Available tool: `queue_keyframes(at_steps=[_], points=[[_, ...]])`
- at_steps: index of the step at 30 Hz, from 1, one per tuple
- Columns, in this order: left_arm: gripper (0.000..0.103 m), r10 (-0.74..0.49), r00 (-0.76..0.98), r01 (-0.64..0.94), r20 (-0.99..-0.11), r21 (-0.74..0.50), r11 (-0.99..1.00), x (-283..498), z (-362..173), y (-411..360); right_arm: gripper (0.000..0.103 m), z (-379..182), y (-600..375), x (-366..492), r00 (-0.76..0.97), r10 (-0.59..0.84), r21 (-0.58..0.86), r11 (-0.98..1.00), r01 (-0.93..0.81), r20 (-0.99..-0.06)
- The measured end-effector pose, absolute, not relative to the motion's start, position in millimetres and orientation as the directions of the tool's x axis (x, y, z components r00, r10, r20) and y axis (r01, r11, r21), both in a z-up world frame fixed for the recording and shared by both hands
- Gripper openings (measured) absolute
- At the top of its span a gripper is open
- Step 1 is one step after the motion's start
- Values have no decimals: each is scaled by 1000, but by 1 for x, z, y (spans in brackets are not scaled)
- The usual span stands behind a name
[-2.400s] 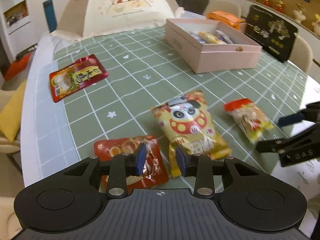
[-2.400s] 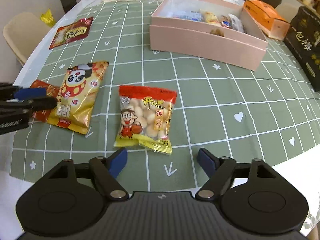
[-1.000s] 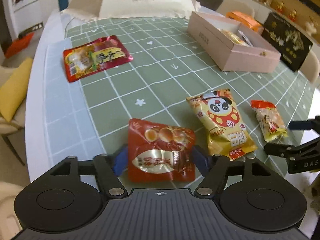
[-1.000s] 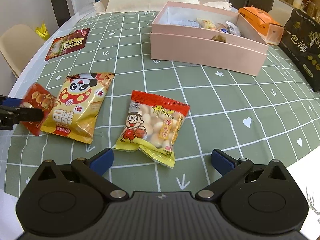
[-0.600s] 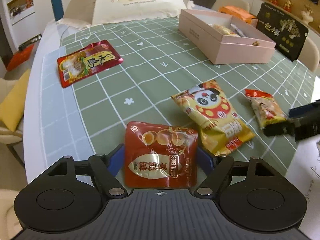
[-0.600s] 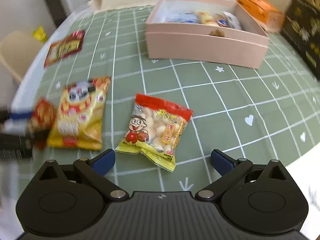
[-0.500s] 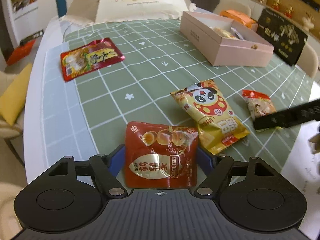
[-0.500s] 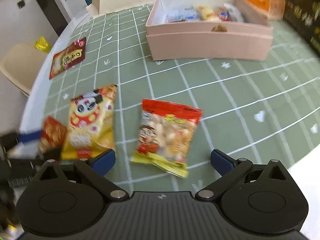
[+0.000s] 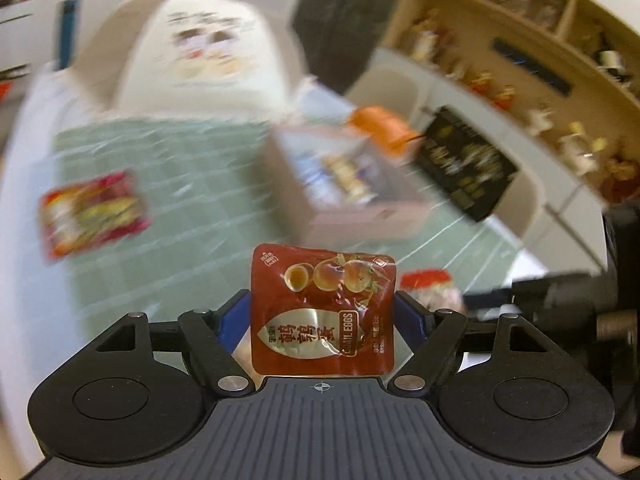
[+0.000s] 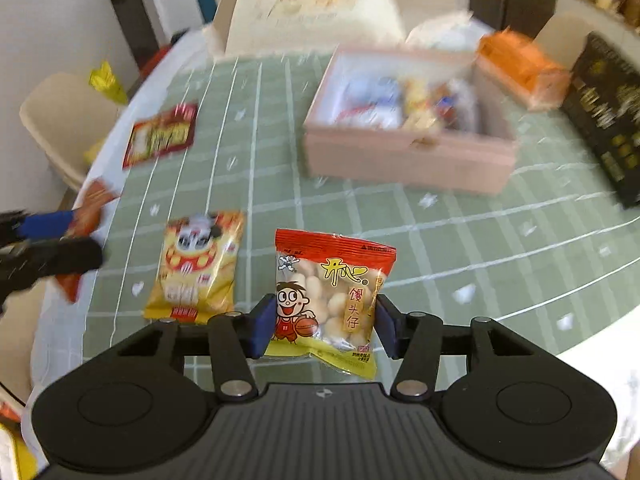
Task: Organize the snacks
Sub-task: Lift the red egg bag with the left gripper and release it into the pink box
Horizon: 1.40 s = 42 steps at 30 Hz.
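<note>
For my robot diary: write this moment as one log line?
left gripper: holds egg pack | right gripper: holds bun bag | box: open

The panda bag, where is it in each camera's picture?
Left wrist: not in view; the egg pouch in the left gripper fills the middle.
Right wrist: the panda bag lies on the cloth, lower left of centre.
Shared landmark: the pink box, far right in both.
</note>
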<state>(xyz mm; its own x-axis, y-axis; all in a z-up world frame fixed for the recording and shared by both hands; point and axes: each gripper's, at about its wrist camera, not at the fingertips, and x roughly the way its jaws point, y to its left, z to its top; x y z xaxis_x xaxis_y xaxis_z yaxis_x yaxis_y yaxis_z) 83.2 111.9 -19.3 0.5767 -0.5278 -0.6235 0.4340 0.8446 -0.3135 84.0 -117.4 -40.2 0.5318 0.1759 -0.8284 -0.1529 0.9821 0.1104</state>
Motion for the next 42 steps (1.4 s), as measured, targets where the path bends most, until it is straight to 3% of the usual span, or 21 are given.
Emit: queue_keyframes(at_steps=[6, 9, 11, 15, 18, 21, 25, 29, 35, 39, 42], points=[[82, -603, 619, 498, -503, -343, 797, 179, 12, 42, 52, -19, -151, 82, 597, 112, 74, 993, -88, -795], [82, -528, 635, 433, -564, -306, 848, 227, 1, 10, 52, -23, -169, 83, 601, 85, 69, 996, -50, -795], [82, -503, 659, 405, -559, -300, 864, 239, -3, 1, 52, -27, -180, 83, 596, 72, 67, 997, -31, -800], [82, -597, 632, 404, -495, -446, 798, 243, -13, 17, 52, -39, -203, 91, 569, 56, 68, 998, 1, -820], [82, -589, 550, 433, -593, -400, 808, 256, -28, -7, 52, -52, -213, 106, 532, 74, 98, 995, 16, -844], [82, -469, 497, 425, -730, -267, 865, 270, -53, -35, 52, -63, -209, 126, 485, 103, 120, 993, 5, -868], [82, -469, 612, 334, -636, -330, 883, 254, -57, -11, 52, -70, -196, 142, 482, 120, 105, 993, -58, -868], [82, -476, 539, 347, -695, -332, 877, 255, -64, -21, 52, -81, -190, 152, 445, 151, 116, 988, -105, -883], [82, -417, 597, 320, -685, -273, 907, 259, -57, -28, 52, -98, -188, 160, 404, 152, 113, 986, -119, -902], [82, -346, 602, 347, -720, -154, 925, 260, -63, -44, 52, -106, -185, 159, 392, 141, 89, 985, -147, -909], [82, -382, 623, 290, -682, -252, 923, 258, -59, -34, 52, -108, -186, 159, 394, 138, 80, 984, -160, -909]])
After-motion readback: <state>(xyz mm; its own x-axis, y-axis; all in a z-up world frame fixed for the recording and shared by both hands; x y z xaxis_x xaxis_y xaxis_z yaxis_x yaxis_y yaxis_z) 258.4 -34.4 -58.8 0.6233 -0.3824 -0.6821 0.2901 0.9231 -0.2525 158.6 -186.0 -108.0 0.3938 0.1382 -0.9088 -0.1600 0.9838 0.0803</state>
